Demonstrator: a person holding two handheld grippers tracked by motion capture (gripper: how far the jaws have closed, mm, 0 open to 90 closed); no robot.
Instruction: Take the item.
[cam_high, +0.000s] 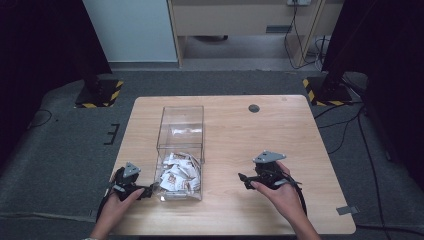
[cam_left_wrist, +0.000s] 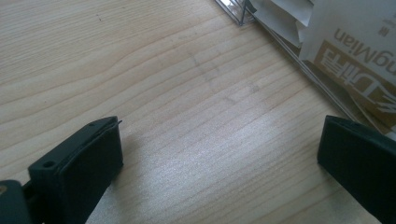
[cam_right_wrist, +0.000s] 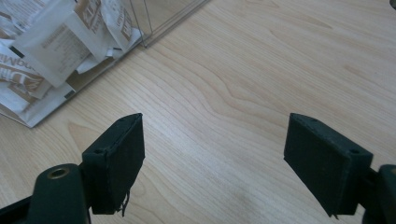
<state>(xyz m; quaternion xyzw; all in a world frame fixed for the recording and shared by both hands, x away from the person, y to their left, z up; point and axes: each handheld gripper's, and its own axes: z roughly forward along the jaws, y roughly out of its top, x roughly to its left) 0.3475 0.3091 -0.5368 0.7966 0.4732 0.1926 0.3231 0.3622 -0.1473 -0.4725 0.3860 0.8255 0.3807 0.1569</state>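
High view looks down n forward over the whole table (cam_high: 230, 125); both gripper views sit low n close, aimed along the wood, each catching the clear box (cam_high: 180, 150) w/ packets (cam_right_wrist: 51, 51)

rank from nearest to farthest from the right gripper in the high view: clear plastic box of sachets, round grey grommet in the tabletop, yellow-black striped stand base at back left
From the right gripper:
1. Clear plastic box of sachets, to its left.
2. Round grey grommet, ahead on the tabletop.
3. Yellow-black striped stand base, on the floor, far back left.
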